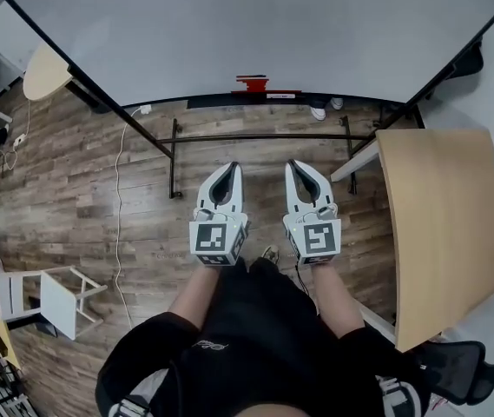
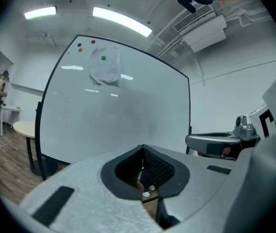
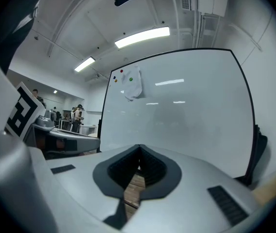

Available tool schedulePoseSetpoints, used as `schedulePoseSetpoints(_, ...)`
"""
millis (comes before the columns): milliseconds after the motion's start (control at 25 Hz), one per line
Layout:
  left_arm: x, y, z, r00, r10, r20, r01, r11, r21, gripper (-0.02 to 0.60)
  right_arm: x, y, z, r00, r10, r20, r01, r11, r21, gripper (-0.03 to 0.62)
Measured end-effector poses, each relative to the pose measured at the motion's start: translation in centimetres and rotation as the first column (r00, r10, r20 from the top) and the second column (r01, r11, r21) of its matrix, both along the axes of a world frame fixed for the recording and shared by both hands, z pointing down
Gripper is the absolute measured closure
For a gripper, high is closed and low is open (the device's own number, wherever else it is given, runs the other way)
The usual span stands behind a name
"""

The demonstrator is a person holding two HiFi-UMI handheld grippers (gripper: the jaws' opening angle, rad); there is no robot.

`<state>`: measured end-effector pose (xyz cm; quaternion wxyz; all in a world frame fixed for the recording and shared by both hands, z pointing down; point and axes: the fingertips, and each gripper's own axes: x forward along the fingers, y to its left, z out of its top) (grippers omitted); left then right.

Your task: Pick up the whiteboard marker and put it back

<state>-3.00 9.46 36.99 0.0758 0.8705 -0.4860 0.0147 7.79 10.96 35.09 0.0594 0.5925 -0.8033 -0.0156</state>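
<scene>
Facing the whiteboard (image 1: 247, 33), both claws are held side by side above the wooden floor (image 1: 82, 189), well short of the board; the left claw (image 1: 227, 168) has its jaws fully together with nothing between them; the right claw (image 1: 300, 165) is likewise fully closed and empty; each gripper view shows the jaw tips meeting, with only floor visible through the gap behind them; the whiteboard marker (image 1: 253, 83) appears as a small red item lying on the ledge (image 1: 212, 102) at the board's lower edge, ahead of the claws and well apart from both; it is too small to make out further detail; a light wooden surface (image 1: 442, 224) stands to the right; a white chair (image 1: 51, 298) stands at lower left.
</scene>
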Motion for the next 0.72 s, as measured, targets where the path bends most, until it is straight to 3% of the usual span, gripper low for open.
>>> schedulePoseSetpoints(400, -2.2, -1.3, -2.2, 0.999, 0.025, 0.026, -0.026, 0.998, 0.052, 0.577, -3.0, -1.7, -1.0, 1.000, -0.006, 0.015, 0.006, 1.000, 0.029, 0.594)
schedulePoseSetpoints(560, -3.2, -2.1, -2.9, 1.000, 0.018, -0.023, -0.016, 0.999, 0.052, 0.577, -4.0, -2.7, -1.3, 1.000, -0.011, 0.019, 0.010, 0.999, 0.039, 0.594)
schedulePoseSetpoints(720, -3.7, -2.7, -3.5, 1.000, 0.018, -0.023, -0.017, 0.997, 0.071, 0.577, -4.5, -3.1, -1.8, 1.000, -0.012, 0.016, 0.011, 0.999, 0.046, 0.594)
